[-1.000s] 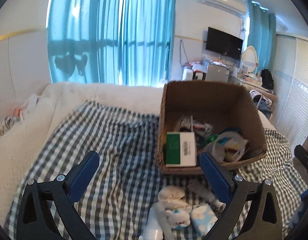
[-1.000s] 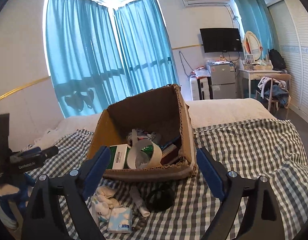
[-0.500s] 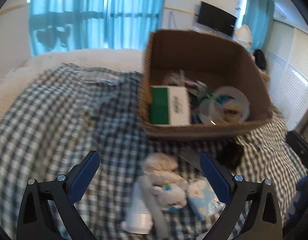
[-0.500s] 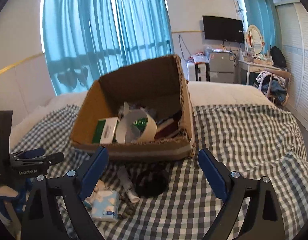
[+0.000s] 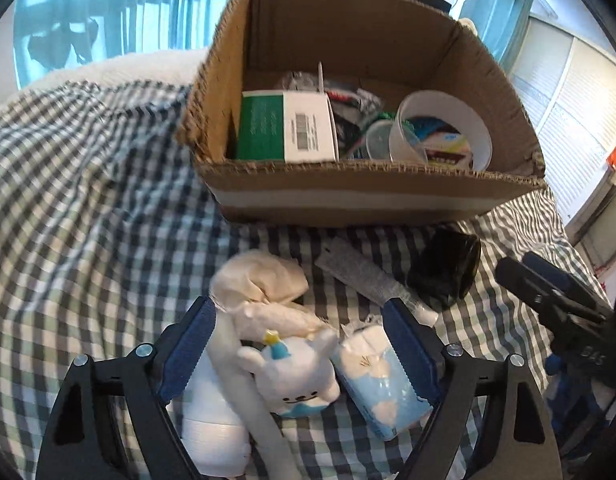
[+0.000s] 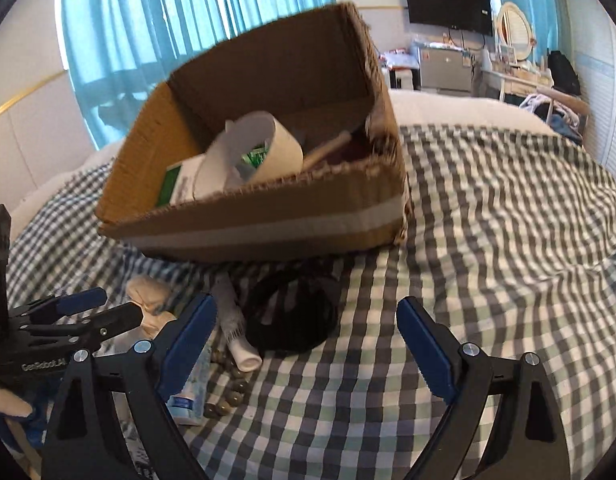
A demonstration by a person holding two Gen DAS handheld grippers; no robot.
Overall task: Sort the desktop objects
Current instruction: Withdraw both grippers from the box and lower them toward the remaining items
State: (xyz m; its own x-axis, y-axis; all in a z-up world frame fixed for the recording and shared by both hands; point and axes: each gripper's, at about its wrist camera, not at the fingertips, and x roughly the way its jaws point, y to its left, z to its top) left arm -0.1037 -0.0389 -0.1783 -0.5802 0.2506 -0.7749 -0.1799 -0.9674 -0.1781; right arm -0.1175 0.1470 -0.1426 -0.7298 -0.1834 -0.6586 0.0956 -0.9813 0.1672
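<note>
The plush toy (image 5: 295,376) lay on the checked bed cover (image 5: 87,220) before the cardboard box (image 5: 368,196), now between the wide jaws of the left gripper (image 5: 299,352), which had dropped close. The right gripper (image 6: 308,328), also wide, had neared the black roll (image 6: 291,312): pickups seemed imminent.

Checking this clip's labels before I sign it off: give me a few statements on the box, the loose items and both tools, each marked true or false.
1. The cardboard box is empty. False: it holds a green-and-white carton and a tape roll.
2. The left tool is open over a white plush toy. True.
3. The right tool grips the black object. False: its jaws are open, holding nothing.
4. A tissue pack lies beside the plush toy. True.
</note>
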